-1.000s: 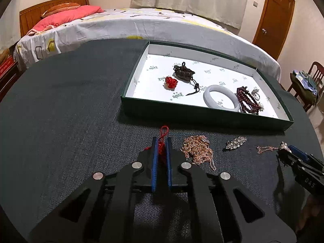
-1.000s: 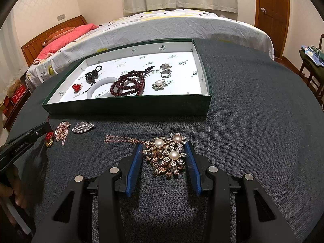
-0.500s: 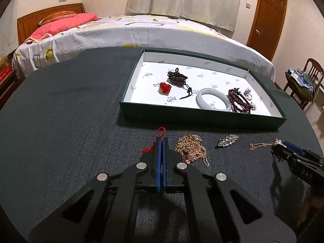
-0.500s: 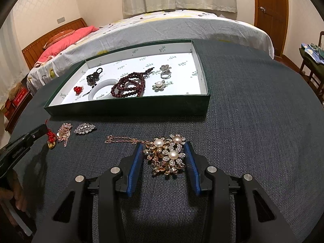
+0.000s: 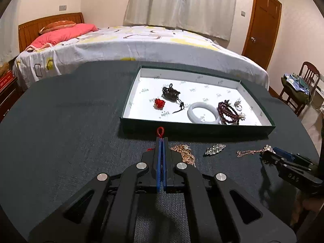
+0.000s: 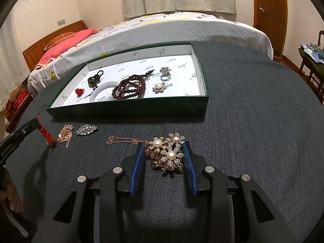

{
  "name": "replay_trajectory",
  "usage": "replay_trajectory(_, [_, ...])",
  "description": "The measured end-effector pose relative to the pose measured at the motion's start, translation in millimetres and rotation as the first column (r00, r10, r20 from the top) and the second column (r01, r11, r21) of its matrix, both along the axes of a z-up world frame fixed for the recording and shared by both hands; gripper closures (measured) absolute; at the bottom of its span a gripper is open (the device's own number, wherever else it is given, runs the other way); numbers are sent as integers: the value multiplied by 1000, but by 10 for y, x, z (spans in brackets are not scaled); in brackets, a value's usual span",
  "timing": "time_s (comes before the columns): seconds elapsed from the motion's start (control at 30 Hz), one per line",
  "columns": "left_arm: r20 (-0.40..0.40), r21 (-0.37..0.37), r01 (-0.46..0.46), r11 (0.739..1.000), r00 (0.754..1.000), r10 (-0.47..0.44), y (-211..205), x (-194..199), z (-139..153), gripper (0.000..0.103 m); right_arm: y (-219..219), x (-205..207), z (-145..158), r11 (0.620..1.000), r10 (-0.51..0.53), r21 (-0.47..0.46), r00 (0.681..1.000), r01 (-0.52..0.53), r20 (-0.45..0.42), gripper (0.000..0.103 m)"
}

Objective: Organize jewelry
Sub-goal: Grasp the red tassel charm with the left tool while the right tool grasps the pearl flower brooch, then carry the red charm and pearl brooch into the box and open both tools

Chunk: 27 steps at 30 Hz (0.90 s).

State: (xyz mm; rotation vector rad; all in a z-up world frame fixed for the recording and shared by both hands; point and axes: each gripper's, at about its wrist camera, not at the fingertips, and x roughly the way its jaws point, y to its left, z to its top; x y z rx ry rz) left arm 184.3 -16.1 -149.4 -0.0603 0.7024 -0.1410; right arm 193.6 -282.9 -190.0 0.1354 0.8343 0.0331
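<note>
While the left gripper (image 5: pixel 161 141) is clenching its jaws on a red knotted charm (image 6: pixel 45 134), the charm is hanging off the dark desk (image 6: pixel 253 121), its loop poking out past the blue pads (image 5: pixel 159 160). Just right of it, a gold chain pile (image 6: pixel 65 134) and a crystal brooch (image 6: pixel 86 130) are lying on the desk in front of the green box (image 6: pixel 129 109). Inside the box, a red bead piece (image 6: pixel 79 91), a white bangle (image 6: pixel 101 96), dark red beads (image 6: pixel 129 89) and a pearl flower pin (image 6: pixel 159 86) are resting on the white lining. Farther right, the right gripper (image 6: pixel 164 156) is closing its jaws around a pearl flower necklace (image 6: pixel 168 152) sitting on the desk; the right pad seems to be touching it, the left pad standing apart.
</note>
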Motion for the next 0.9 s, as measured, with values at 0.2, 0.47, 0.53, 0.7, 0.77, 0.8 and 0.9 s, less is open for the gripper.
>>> replay_trajectory(0.2, [-14,5,-6,1000,1000,6,30,18,-44,101,1,-6,8,1000,0,0,1000,0,1,65])
replay_trajectory(0.47, [-6,13,-24,1000,1000,24,72,18,-59,101,6,-18,15,1000,-2,3,1000,2,4,65])
replay_trajectory(0.53, [6,18,-22,1000,1000,22,62,6,-24,101,3,-29,29,1000,-2,7,1000,2,10,67])
replay_trajectory(0.7, [20,17,-17,1000,1000,17,44,-19,39,101,22,-45,60,1000,9,5,1000,-9,19,68])
replay_trajectory(0.77, [26,17,-17,1000,1000,16,42,-27,56,101,39,-49,65,1000,16,-3,1000,-16,23,68])
replay_trajectory(0.8, [28,16,-15,1000,1000,15,41,-30,68,101,49,-56,72,1000,18,-5,999,-18,27,68])
replay_trajectory(0.9, [37,16,-15,1000,999,14,37,-44,97,101,64,-67,97,1000,23,-6,999,-23,34,68])
